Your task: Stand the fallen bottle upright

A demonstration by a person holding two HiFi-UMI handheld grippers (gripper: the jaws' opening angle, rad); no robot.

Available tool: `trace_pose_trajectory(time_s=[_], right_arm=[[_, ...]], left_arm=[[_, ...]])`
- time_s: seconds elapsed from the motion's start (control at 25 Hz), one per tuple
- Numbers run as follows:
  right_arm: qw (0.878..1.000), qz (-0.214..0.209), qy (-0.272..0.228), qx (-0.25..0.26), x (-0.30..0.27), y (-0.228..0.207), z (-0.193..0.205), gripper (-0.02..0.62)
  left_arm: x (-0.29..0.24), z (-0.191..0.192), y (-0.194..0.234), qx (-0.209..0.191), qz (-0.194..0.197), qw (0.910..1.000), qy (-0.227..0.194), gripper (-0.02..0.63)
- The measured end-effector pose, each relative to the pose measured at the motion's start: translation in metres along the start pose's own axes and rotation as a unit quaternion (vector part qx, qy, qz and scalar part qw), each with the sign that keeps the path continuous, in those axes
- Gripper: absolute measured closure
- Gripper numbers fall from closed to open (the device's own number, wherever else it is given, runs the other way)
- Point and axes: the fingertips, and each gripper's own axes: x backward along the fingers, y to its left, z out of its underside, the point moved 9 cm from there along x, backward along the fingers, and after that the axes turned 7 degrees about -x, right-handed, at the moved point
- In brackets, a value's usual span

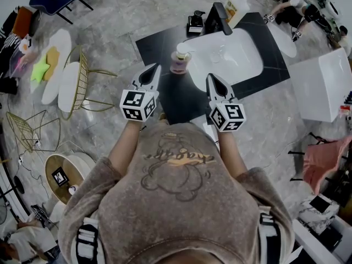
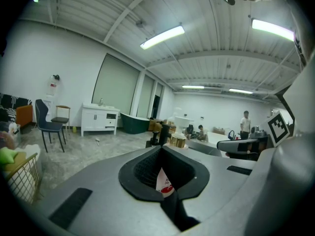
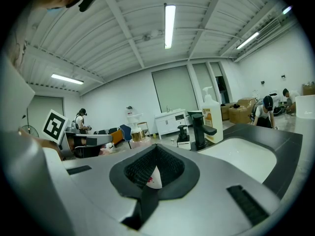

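Risk, left: my left claw (image 1: 153, 69) points toward the pink bottle (image 1: 180, 59). I judge that a forward nudge with its tip would topple the bottle.
Bottle: it is upright on the dark surface (image 1: 157, 44), beside the sink (image 1: 242, 54)'s left rim. I see no bottle lying down.
Risk, right: if knocked rightward, the bottle could drop into the basin.
Pose, left: arm extended, claw dipped slightly, pinched together and empty.
Pose, right: the right claw (image 1: 212, 78) mirrors it, closed on nothing, just short of the sink.
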Motion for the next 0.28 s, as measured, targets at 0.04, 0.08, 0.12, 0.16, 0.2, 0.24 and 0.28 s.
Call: trace_pose_trajectory(time_s=[0.04, 0.08, 0.12, 0.16, 0.2, 0.24, 0.28], right_arm=[[1.000, 0.000, 0.000, 0.000, -0.0003, -0.0002, 0.0000, 0.598], [1.000, 0.000, 0.000, 0.000, -0.0004, -0.0004, 0.0001, 0.598], [1.000, 0.000, 0.000, 0.000, -0.0003, -0.0006, 0.0001, 0.598], [1.000, 0.000, 0.000, 0.000, 0.0000, -0.0006, 0.0000, 0.598], [1.000, 0.000, 0.000, 0.000, 0.0004, -0.0005, -0.0001, 0.598], [1.000, 0.000, 0.000, 0.000, 0.0008, -0.0004, -0.0003, 0.598], [1.000, 0.000, 0.000, 0.000, 0.0013, -0.0003, -0.0005, 0.598]], left_arm=[[-0.0001, 0.0002, 0.0003, 0.000, 0.000, 1.0000, 0.000, 0.588], [-0.0002, 0.0004, 0.0005, 0.000, 0.000, 1.0000, 0.001, 0.588], [-0.0001, 0.0006, 0.0004, -0.001, 0.000, 1.0000, 0.001, 0.588], [0.0002, 0.0006, 0.0003, -0.001, 0.000, 1.0000, 0.001, 0.588], [0.0006, 0.0006, 0.0001, -0.001, 0.000, 1.0000, 0.001, 0.588], [0.0011, 0.0005, -0.0001, -0.002, 0.000, 1.0000, 0.001, 0.588], [0.0015, 0.0004, -0.0003, -0.003, 0.001, 1.0000, 0.001, 0.588]])
